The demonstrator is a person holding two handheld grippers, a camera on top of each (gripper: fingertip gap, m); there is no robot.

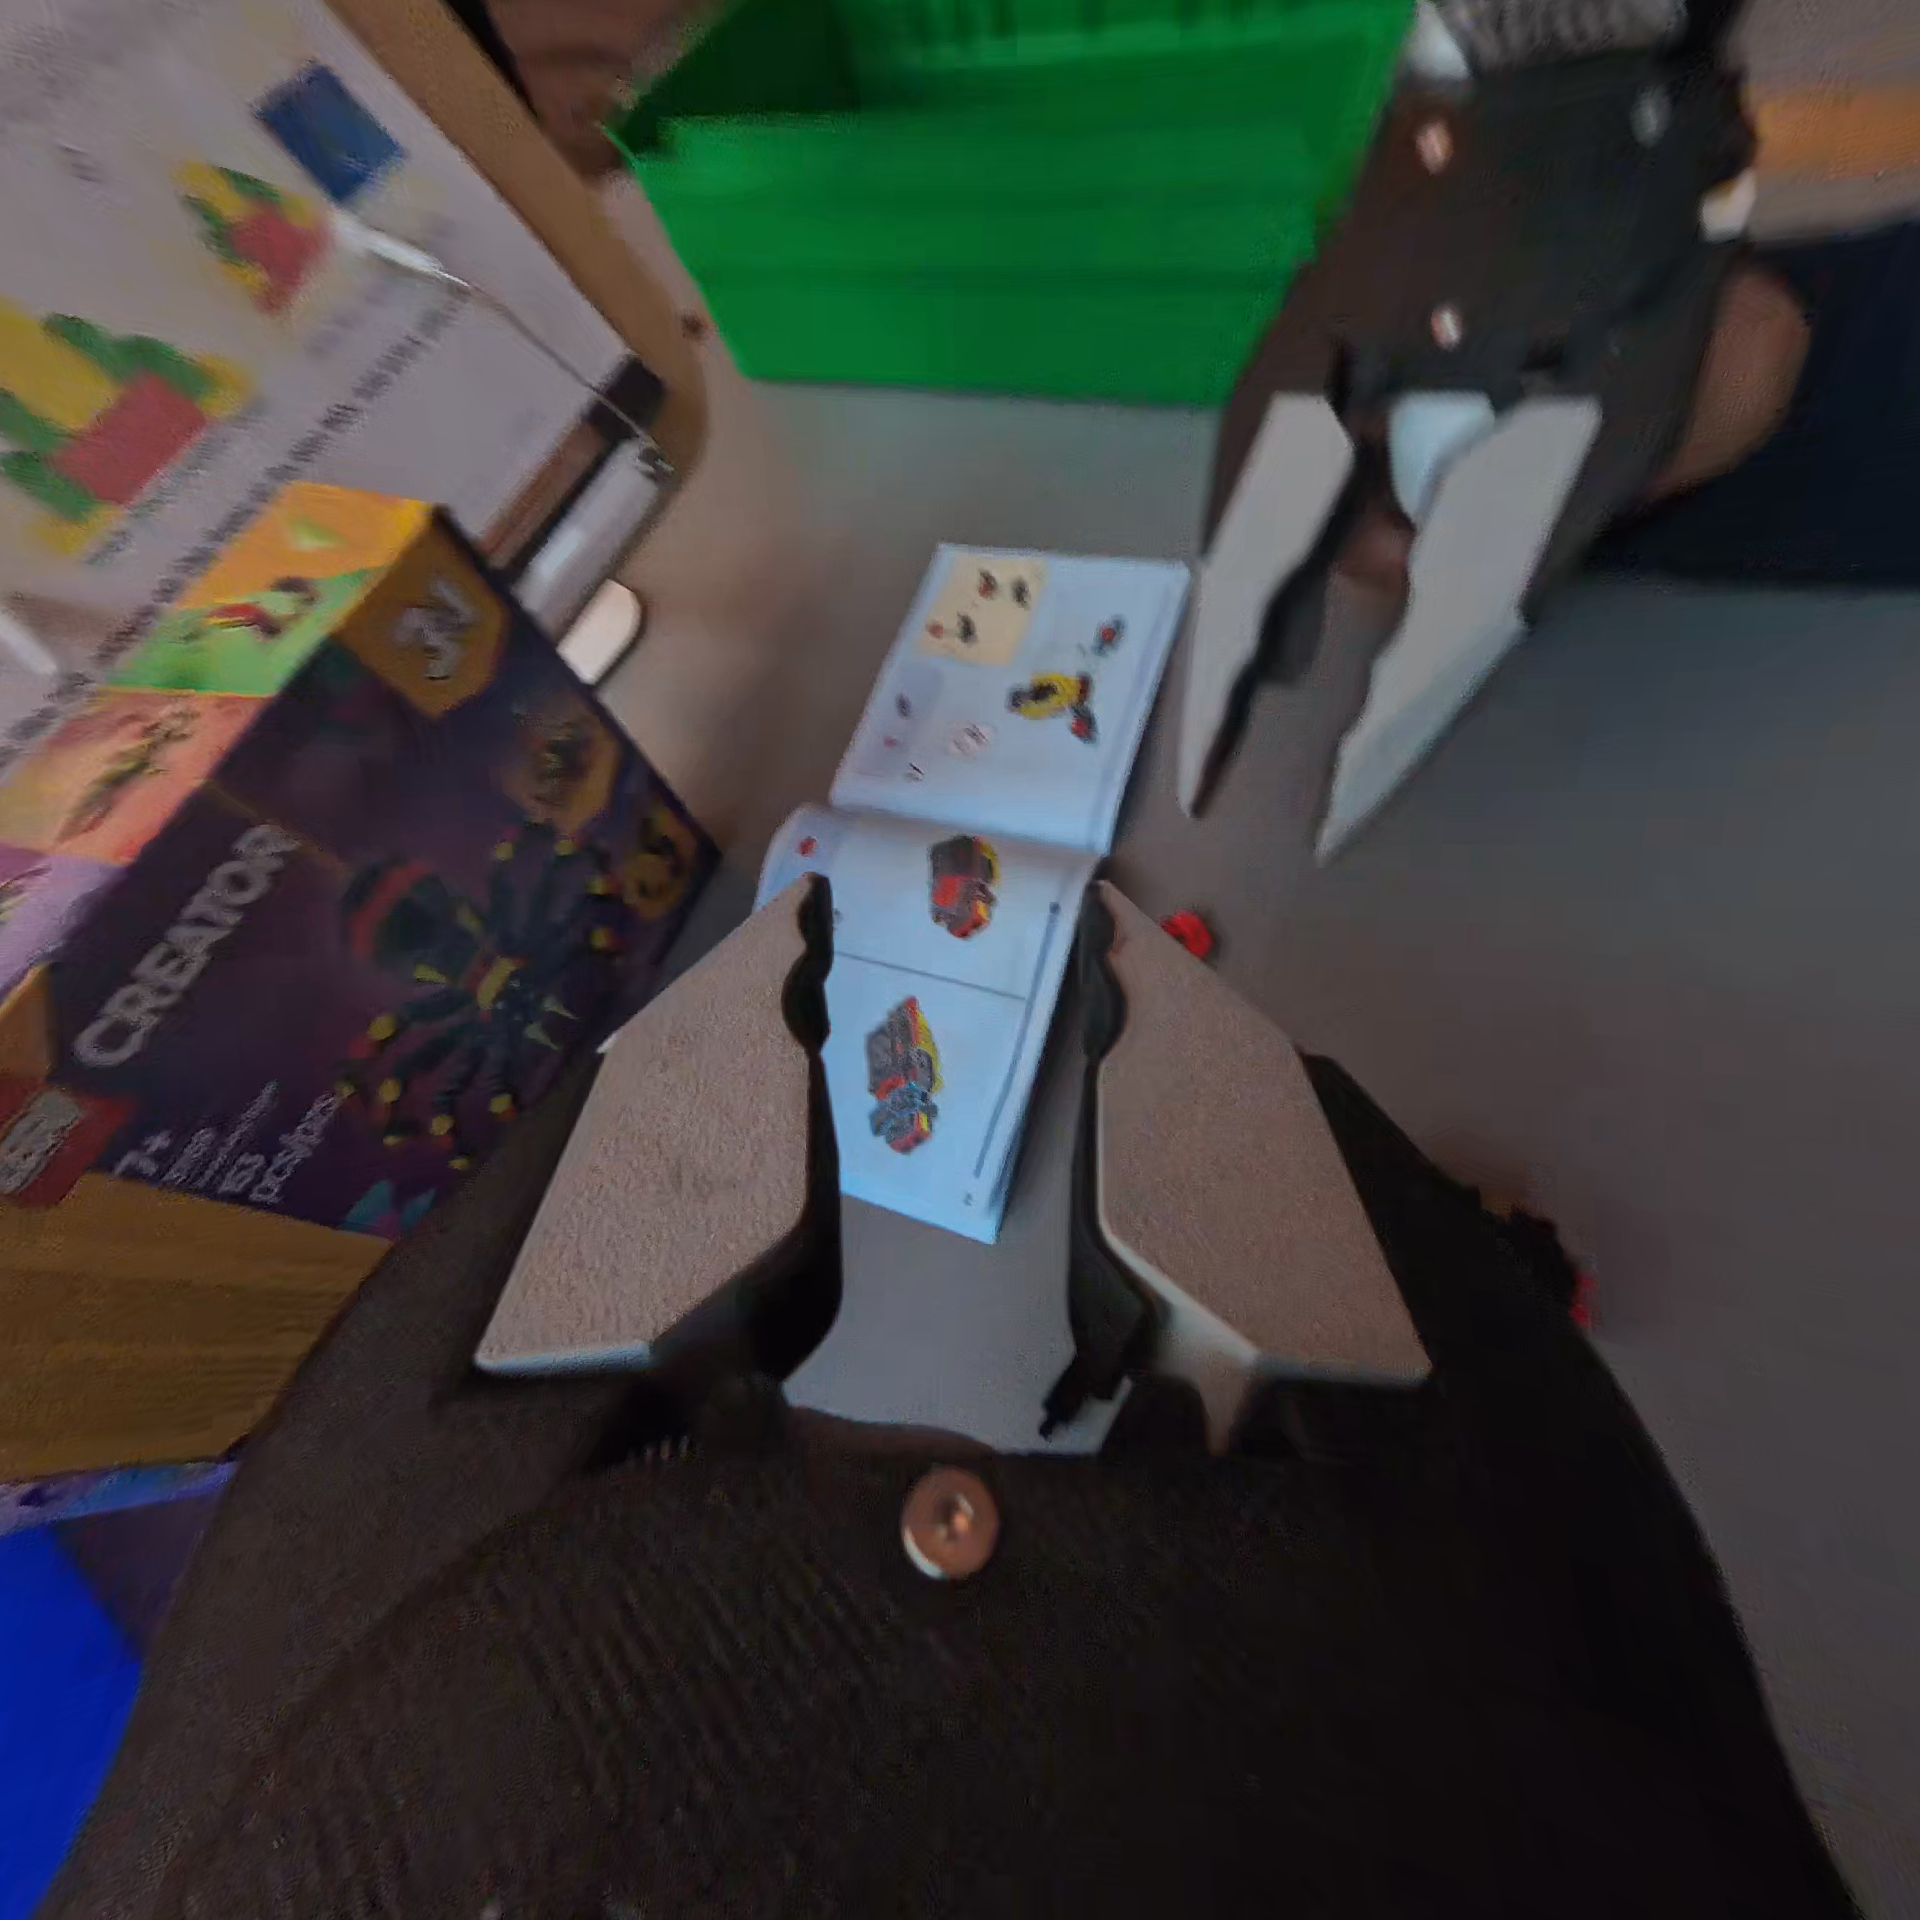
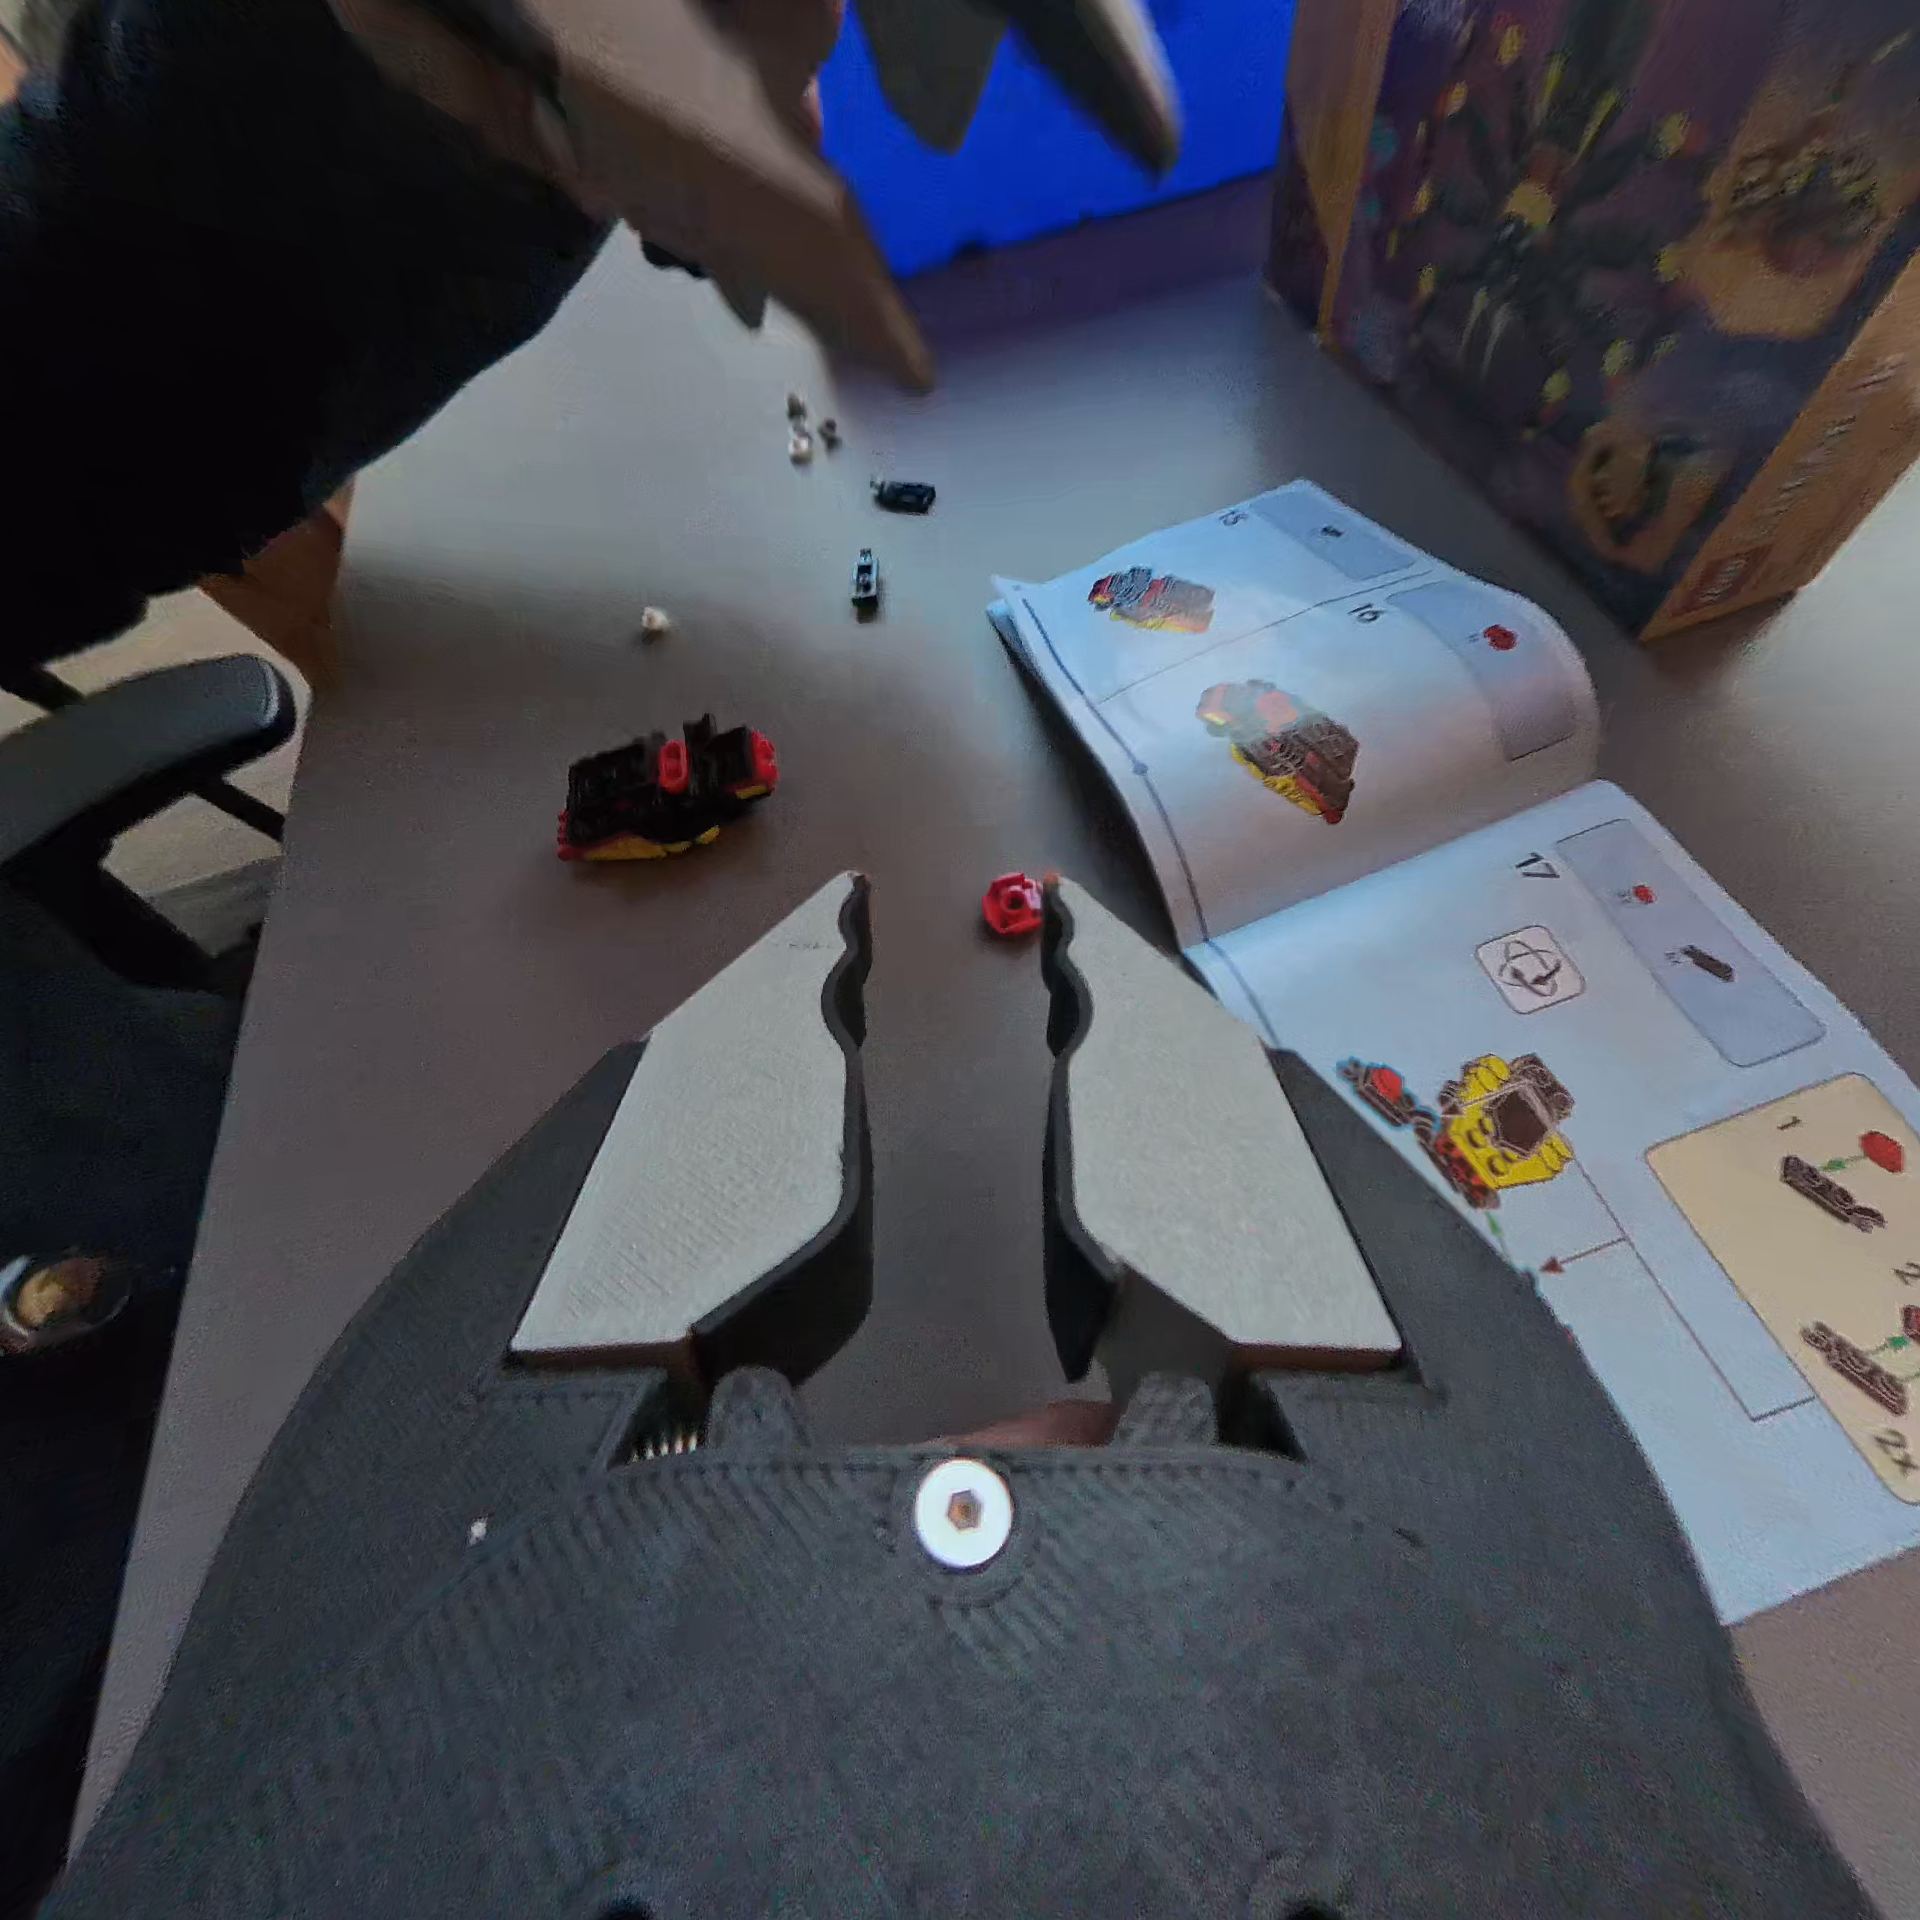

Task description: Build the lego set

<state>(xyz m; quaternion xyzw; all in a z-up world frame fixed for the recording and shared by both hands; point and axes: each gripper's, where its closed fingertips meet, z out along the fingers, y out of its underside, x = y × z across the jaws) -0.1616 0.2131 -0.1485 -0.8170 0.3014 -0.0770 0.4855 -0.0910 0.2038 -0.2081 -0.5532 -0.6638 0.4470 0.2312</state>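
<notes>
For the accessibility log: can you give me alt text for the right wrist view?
The right tool is open above a grey table, a small red piece beside one fingertip. A half-built black, red and yellow model sits ahead, an open instruction booklet lies alongside, and the left tool hovers beyond.

Right gripper (image 2: 954, 883) hovers over the grey table (image 2: 499, 540) with jaws parted and nothing between them — a small round red brick (image 2: 1010, 904) lies just beside its right fingertip. A partly built black, red and yellow brick assembly (image 2: 665, 795) sits to the left, apart from it. An open, light-blue paper instruction booklet (image 2: 1455, 831) lies to the right; small loose pieces (image 2: 864, 578) lie farther back.
</notes>
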